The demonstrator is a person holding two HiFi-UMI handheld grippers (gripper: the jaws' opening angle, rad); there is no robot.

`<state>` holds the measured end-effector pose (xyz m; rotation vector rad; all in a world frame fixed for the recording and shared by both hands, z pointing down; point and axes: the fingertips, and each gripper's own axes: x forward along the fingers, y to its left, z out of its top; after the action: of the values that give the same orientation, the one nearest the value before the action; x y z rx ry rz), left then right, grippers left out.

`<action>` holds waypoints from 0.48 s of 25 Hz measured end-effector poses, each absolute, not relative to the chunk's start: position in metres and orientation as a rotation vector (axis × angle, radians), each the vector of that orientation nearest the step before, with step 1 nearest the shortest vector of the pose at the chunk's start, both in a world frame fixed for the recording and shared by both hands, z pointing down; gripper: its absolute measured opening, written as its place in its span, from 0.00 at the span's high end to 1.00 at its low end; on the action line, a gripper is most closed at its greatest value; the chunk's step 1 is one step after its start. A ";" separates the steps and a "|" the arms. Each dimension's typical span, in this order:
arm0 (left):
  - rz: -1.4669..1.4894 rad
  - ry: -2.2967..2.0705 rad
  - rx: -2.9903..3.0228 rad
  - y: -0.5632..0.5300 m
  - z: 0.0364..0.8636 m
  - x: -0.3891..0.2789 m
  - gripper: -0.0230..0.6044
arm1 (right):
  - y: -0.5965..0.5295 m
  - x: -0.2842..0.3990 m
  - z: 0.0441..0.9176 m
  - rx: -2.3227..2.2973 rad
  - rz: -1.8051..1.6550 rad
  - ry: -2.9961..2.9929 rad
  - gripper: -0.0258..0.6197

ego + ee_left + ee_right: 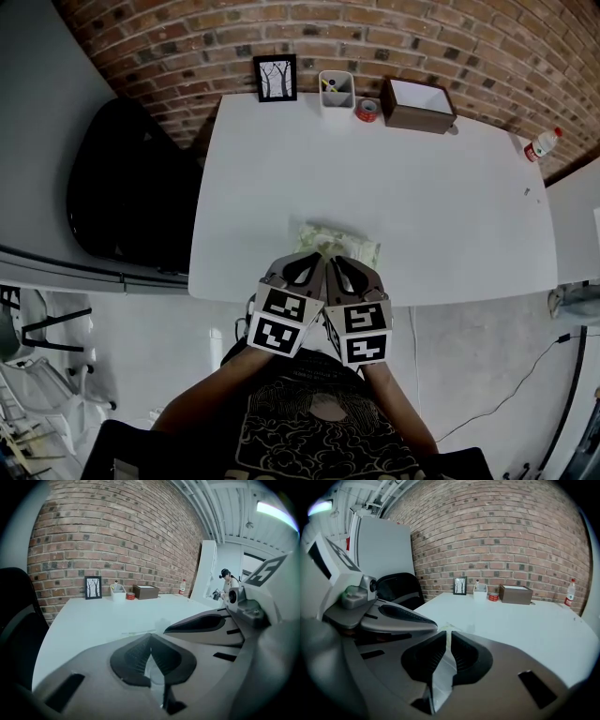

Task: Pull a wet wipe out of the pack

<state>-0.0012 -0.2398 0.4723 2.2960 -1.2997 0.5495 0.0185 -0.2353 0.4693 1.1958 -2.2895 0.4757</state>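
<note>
The wet wipe pack (343, 243), pale green and soft, lies flat near the front edge of the white table (394, 187). Both grippers hang side by side just in front of it, their tips over its near edge. My left gripper (314, 262) (151, 638) has its jaws pressed together. My right gripper (339, 263) (449, 635) is shut too, with only a thin slit between the pads. A pale strip shows below each pair of jaws; I cannot tell whether it is wipe, film or background. In the right gripper view a bit of the pack (454, 628) peeks past the tips.
Along the table's far edge by the brick wall stand a framed tree picture (276, 78), a white pen cup (336, 90), a red tape roll (367, 110) and a brown box (418, 105). A small bottle (541, 145) lies far right. A black chair (127, 183) stands left.
</note>
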 end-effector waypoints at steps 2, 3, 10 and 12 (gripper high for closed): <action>0.553 -1.298 2.291 -0.243 0.475 -0.004 0.94 | -0.240 0.019 0.472 1.209 0.471 -2.281 0.93; 0.555 -1.299 2.288 -0.245 0.476 -0.006 0.94 | -0.242 0.020 0.473 1.214 0.468 -2.274 0.93; 0.564 -1.296 2.292 -0.254 0.479 -0.012 0.94 | -0.250 0.016 0.478 1.213 0.485 -2.262 0.88; 0.563 -1.294 2.290 -0.256 0.479 -0.012 0.94 | -0.252 0.015 0.480 1.206 0.499 -2.257 0.85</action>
<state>-0.0125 -0.2563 0.4794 2.2901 -1.2937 0.5630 0.0151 -0.2524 0.4795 1.2063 -2.2574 0.4990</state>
